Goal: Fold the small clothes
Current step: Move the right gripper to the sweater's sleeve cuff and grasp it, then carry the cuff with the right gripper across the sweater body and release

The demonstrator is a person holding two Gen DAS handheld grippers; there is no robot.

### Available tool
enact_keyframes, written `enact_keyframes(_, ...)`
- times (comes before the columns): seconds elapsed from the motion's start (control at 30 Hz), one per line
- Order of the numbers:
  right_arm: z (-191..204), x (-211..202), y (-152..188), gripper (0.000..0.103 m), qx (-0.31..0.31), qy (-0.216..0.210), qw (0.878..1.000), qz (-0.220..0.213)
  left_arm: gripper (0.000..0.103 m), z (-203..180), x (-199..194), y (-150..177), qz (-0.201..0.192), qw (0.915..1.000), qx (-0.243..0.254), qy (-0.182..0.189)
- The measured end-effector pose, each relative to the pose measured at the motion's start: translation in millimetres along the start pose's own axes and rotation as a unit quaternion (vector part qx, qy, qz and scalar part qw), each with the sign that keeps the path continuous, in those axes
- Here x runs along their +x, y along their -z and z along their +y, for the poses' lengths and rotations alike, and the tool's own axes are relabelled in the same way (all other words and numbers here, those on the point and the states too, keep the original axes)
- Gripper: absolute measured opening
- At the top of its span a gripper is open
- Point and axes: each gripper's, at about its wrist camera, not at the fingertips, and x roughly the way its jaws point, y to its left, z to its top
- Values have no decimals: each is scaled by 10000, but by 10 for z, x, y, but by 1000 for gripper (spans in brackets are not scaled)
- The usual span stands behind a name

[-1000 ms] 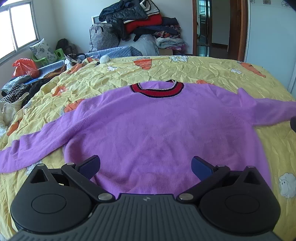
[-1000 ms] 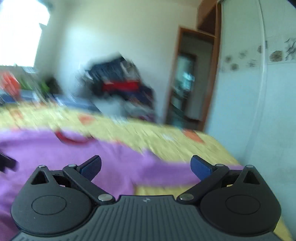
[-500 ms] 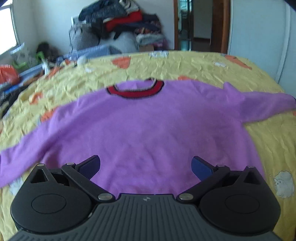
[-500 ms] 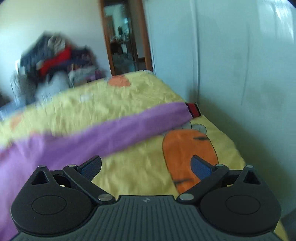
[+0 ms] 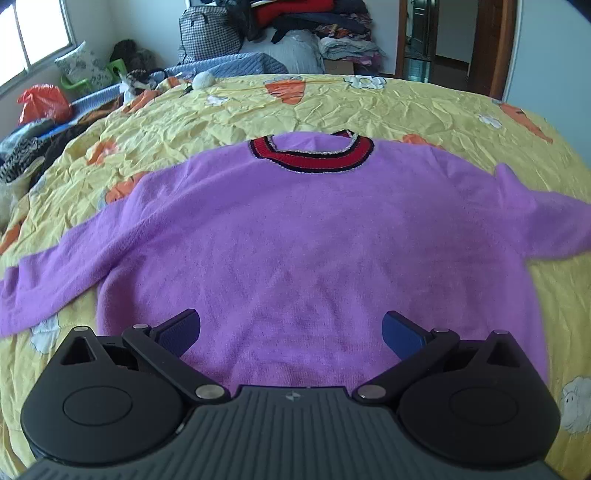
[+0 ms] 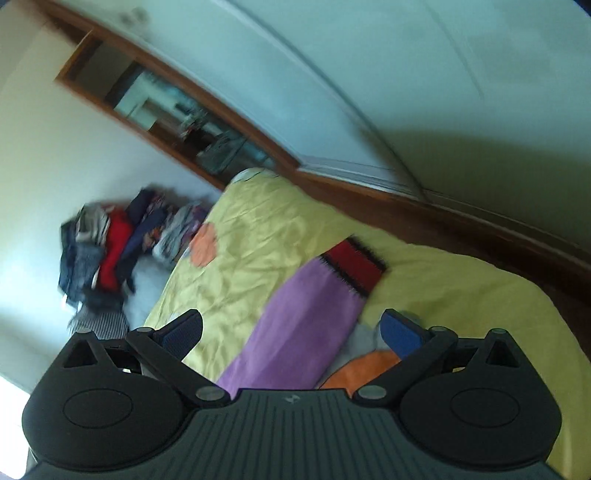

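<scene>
A purple sweater [image 5: 303,243] with a red and black collar [image 5: 310,153] lies flat, front up, on the yellow bedsheet [image 5: 369,107], both sleeves spread out. My left gripper [image 5: 291,330] is open and empty, hovering over the sweater's bottom hem. My right gripper [image 6: 291,328] is open and empty, tilted, above the right sleeve [image 6: 306,317], whose red and black cuff [image 6: 352,267] lies just beyond the fingers.
A pile of clothes [image 5: 306,22] and a checked bag [image 5: 208,31] stand past the bed's far edge. More clothes and a red plastic bag [image 5: 42,103] lie at the left. A white wardrobe wall [image 6: 406,92] and a doorway [image 5: 424,37] are at the right.
My right gripper has swung right along the sleeve, rolled to a tilt and come over the cuff end. My left gripper shifted slightly but stays over the hem.
</scene>
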Motion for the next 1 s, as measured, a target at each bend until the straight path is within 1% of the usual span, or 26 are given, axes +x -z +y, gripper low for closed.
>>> enact_keyframes(0.03, -43, 36, -12, 103, 179, -25, 9998, 7, 103, 27, 12, -15, 35, 10000, -90, -15)
enact_keyframes(0.07, -97, 95, -20, 103, 372, -118, 9992, 86, 103, 45, 25, -29, 66, 9999, -156, -27)
enact_keyframes(0.1, -130, 132, -31, 103, 458, -254, 9986, 78, 103, 61, 35, -41, 72, 9998, -178, -22)
enact_keyframes(0.2, -138, 186, -91, 103, 402, -346, 9986, 18, 103, 70, 46, -75, 27, 9997, -207, -90)
enact_keyframes(0.27, -140, 218, -122, 103, 464, -405, 9981, -20, 103, 97, 68, -100, 100, 9996, -251, 69)
enact_keyframes(0.3, -120, 242, -135, 103, 392, -431, 9983, -10, 103, 120, 78, -108, 132, 9993, -301, 162)
enact_keyframes(0.33, -107, 215, -142, 97, 346, -412, 9985, -46, 103, 145, 83, -114, 139, 9990, -338, 251)
enact_keyframes(0.4, -72, 225, -151, 59, 214, -358, 9991, 77, 103, 198, 76, -114, 80, 9986, -341, 389)
enact_keyframes(0.43, -71, 235, -138, 17, 219, -300, 9992, 155, 103, 220, 81, -114, 62, 9986, -331, 406)
enact_keyframes(0.47, -76, 247, -113, 7, 253, -189, 9992, 255, 103, 246, 92, -119, 68, 9986, -318, 426)
enact_keyframes(0.5, -68, 278, -84, 7, 223, -158, 9991, 333, 103, 276, 106, -127, 81, 9984, -310, 471)
enact_keyframes(0.53, -62, 270, -52, 7, 187, -194, 9991, 317, 103, 310, 119, -131, 89, 9981, -309, 524)
enact_keyframes(0.63, 27, 183, 25, 7, 12, -188, 9997, 129, 103, 414, 153, -144, 77, 9975, -274, 641)
enact_keyframes(0.7, 100, 97, 61, 6, -28, -162, 9999, -17, 103, 489, 152, -147, -2, 9971, -237, 722)
enact_keyframes(0.77, 242, -36, 113, 6, -265, -96, 9994, -213, 103, 569, 153, -148, -54, 9966, -208, 799)
enact_keyframes(0.87, 513, -257, 218, 6, -496, -334, 9977, -332, 103, 701, 161, -136, -116, 9943, -157, 1045)
enact_keyframes(1.0, 1036, -604, 509, 6, -921, -742, 9920, -449, 103, 879, 177, -115, -161, 9917, -145, 1270)
